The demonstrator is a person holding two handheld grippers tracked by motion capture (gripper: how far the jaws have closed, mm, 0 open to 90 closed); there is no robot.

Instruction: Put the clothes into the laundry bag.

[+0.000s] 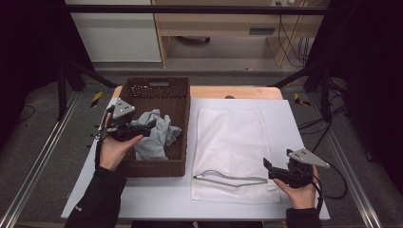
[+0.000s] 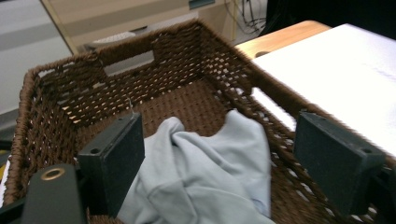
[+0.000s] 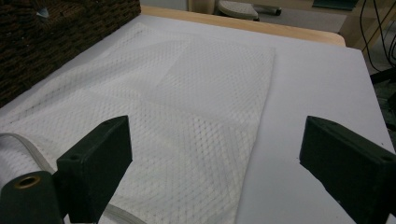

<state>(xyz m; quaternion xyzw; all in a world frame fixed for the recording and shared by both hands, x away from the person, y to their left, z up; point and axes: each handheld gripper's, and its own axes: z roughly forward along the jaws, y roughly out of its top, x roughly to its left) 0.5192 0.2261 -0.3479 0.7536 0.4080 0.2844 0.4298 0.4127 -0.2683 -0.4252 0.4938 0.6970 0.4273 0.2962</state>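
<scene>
Over the basket [image 1: 178, 95], one left gripper [image 1: 151, 125] is held wide open above one grey cloth [image 1: 157, 135]. At four o'clock, the right gripper [image 1: 266, 168], open too, is held by one mesh bag's [image 1: 230, 137] edge.

1. No text, label, brand or number can be read in any view.
2. A small white mark on the person's left sleeve [image 1: 77, 208] is too small to read.

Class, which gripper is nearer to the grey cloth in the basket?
Left. The left gripper hangs open right over the grey cloth; the right gripper is across the table by the mesh bag.
</scene>
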